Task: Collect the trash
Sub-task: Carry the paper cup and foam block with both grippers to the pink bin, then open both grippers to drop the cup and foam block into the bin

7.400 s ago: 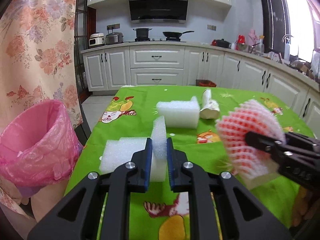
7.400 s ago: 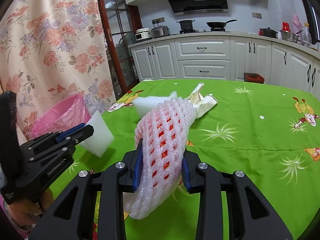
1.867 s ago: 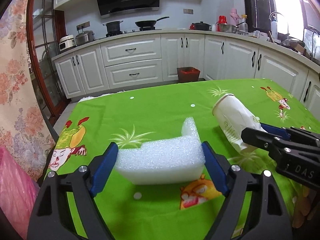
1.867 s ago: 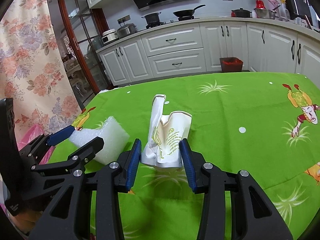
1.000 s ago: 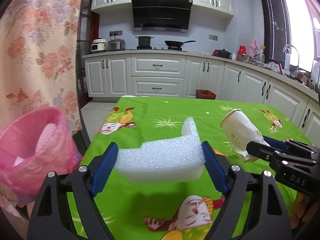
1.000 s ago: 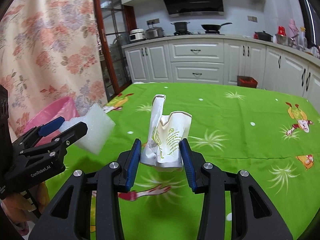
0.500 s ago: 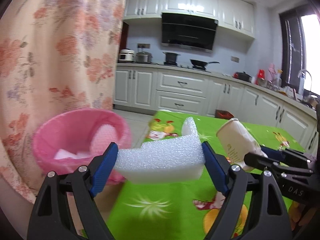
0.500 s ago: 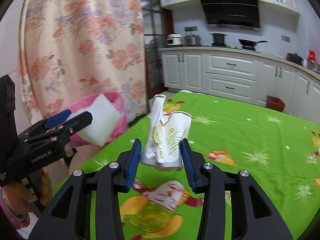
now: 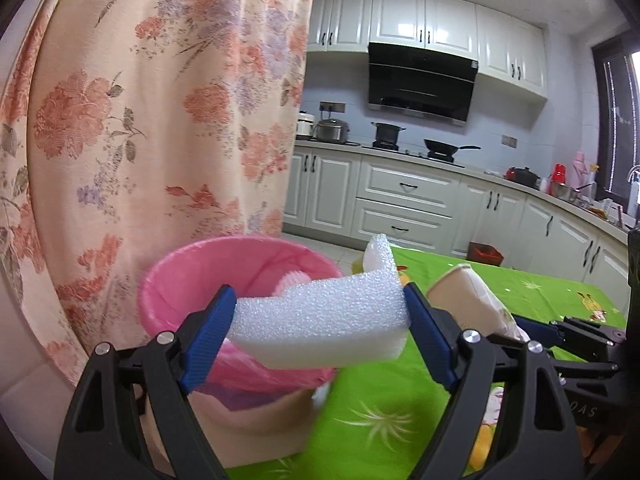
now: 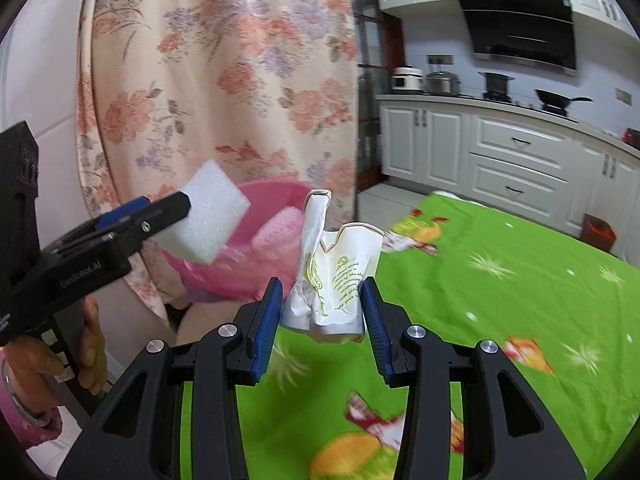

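**Two grippers carrying trash at the bin**

Left gripper [image 9: 320, 320]: jaws set wide, blue pads pressed on either end of a white foam block [image 9: 324, 320], which is held off the table. The block sits in front of the mouth of the bin [image 9: 168, 280], a pink-lined pail standing at the table's left edge, before a floral curtain [image 9: 160, 120]. A pink item lies inside the bin; its kind cannot be told.

Right gripper [image 10: 322, 312]: jaws partly closed, pinching a crumpled paper cup [image 10: 336, 276] upright between the pads, above the green tablecloth [image 10: 500, 280] and just right of the bin. In the right wrist view the foam is nearer the bin than the cup. A hand [image 10: 52, 356] grips the left tool's handle at lower left. Kitchen cabinets [image 9: 404, 200] line the far wall.
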Tool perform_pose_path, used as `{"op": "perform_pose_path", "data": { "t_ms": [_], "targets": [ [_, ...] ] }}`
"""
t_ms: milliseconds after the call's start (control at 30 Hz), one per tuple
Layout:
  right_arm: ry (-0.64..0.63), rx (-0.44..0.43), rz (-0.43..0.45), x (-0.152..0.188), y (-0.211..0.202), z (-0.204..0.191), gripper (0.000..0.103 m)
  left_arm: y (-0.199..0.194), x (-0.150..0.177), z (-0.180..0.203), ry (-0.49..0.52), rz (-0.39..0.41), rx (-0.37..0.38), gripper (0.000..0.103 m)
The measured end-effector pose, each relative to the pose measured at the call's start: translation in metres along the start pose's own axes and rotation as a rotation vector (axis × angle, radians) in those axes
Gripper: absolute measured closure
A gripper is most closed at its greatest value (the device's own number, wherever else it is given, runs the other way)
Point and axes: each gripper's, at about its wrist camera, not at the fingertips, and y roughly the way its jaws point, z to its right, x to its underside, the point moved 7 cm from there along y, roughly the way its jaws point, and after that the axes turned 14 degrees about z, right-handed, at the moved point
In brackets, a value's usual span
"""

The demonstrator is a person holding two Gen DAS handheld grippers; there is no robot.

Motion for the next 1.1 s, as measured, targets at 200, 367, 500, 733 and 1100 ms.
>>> {"op": "perform_pose_path", "data": {
  "t_ms": [200, 367, 500, 733, 1100],
  "targets": [
    [-0.004, -0.087, 0.027, -0.023, 0.035, -0.015, 0.063, 0.026, -0.015, -0.027, 0.029, -0.014, -0.058, 0.022],
    [-0.029, -0.135, 0.038, -0.040, 0.061, -0.026, 0.063, 0.045, -0.022, -0.044, 0.018, -0.020, -0.096, 0.022],
    [-0.046, -0.174, 0.032, -0.047, 0.079, -0.035, 0.063, 0.057, -0.023, -0.055, 0.019, -0.025, -0.121, 0.022],
    [-0.093, -0.227, 0.012, -0.051, 0.107, -0.049, 0.063, 0.072, -0.019, -0.068, 0.040, -0.044, -0.142, 0.022],
    [-0.101, -0.251, -0.029, -0.044, 0.142, -0.058, 0.063, 0.091, -0.015, -0.098, 0.039, -0.067, -0.183, 0.022]
  ]
}}
